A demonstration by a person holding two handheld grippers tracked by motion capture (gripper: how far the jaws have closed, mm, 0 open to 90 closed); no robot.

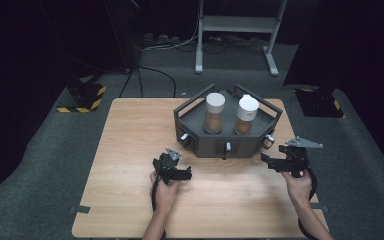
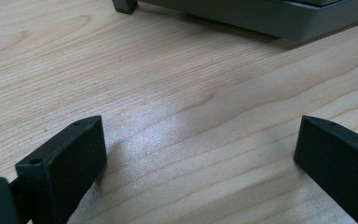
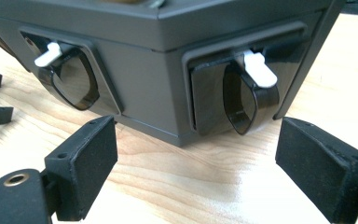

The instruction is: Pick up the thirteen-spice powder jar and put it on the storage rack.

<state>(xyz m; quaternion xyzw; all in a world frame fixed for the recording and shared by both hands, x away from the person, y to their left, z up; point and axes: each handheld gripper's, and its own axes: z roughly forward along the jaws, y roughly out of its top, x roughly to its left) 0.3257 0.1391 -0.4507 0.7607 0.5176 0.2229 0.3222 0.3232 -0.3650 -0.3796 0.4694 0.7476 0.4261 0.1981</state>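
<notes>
Fingers [image 3: 81,172] of both grippers spread wide, empty, near the grey dispenser [image 1: 227,137].

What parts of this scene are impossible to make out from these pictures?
- Jars' brown contents: too small in the high view.
- Grey rack: its top is cut off by the upper edge of the right gripper view.
- Rack's front drawers: contents hidden behind dark scoops.
- Left gripper: fingers cut off at the bottom edge of its view.

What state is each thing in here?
Left tool: open, empty, low over the table.
Right tool: open, empty, facing the rack's drawers.
Right drawer: shut.
Middle drawer: shut.
Jars: upright, capped, in the rack.
</notes>
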